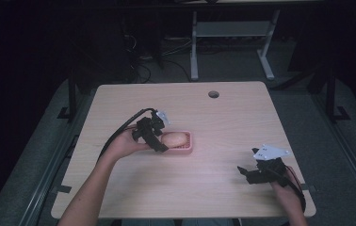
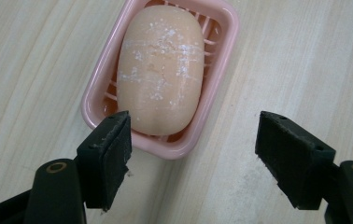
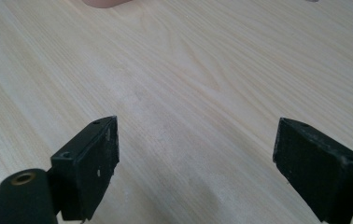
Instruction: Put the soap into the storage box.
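The left gripper (image 1: 159, 137) is black, with a black cable (image 1: 119, 132) that trails from it and a small grey three-cornered plate on top; the right gripper (image 1: 246, 173) is also black, and its grey plate (image 1: 271, 152) shows a few dark dots; a cable with some red runs at the wrist. Both forearms are bare, no sleeves are seen. In the gripper views each jaw is a flat black block with worn, scratched pads (image 2: 114, 154); a round brass-coloured ring (image 3: 24, 178) sits at the jaw base.

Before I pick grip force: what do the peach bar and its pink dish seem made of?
The bar looks like soap: matte, waxy, with white scuffs. The pink dish looks like moulded plastic, glossy, with a slatted floor. The left gripper hangs open over the dish's near end.
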Motion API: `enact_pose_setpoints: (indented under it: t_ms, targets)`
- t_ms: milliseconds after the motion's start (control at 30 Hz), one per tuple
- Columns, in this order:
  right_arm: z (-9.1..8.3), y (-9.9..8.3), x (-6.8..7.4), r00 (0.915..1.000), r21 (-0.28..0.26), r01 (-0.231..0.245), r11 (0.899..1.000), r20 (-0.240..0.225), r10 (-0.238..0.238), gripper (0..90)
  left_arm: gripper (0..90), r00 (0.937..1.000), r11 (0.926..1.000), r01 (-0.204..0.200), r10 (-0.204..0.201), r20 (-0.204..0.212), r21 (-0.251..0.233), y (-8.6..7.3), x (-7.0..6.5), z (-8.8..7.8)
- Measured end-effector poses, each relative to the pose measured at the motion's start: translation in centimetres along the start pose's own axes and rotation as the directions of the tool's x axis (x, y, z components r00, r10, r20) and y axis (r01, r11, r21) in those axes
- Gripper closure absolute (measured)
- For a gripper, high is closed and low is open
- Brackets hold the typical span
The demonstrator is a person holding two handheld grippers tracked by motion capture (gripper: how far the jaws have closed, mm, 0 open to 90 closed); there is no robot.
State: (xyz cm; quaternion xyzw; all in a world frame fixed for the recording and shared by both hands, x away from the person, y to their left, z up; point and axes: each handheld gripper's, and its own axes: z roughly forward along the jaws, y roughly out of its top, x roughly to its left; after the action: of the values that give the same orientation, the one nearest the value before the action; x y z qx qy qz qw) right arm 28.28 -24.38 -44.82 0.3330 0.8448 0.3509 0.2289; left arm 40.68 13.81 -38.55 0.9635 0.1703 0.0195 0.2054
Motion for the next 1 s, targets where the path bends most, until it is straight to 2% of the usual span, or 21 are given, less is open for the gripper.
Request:
enact_pose_setpoints:
  t_ms: [267,433,1000]
  targets:
    - [0.0,0.0,0.0,1.0000,0.000,0.002,1.000,0.001,-0.002,13.8,26.7,0.9997,0.9997,0.023,-0.023,0.005,-0.007,-1.1,0.0,0.0]
    - [0.1,0.0,0.0,1.0000,0.004,0.004,1.000,-0.002,-0.004,13.8,26.7,0.9988,0.9989,0.043,-0.043,0.023,-0.017,-1.7,-0.1,0.2]
    - [0.3,-0.1,0.0,1.0000,0.014,0.000,1.000,0.001,0.000,13.8,26.6,0.9981,0.9980,0.057,-0.056,0.026,-0.027,-3.5,-0.9,0.2]
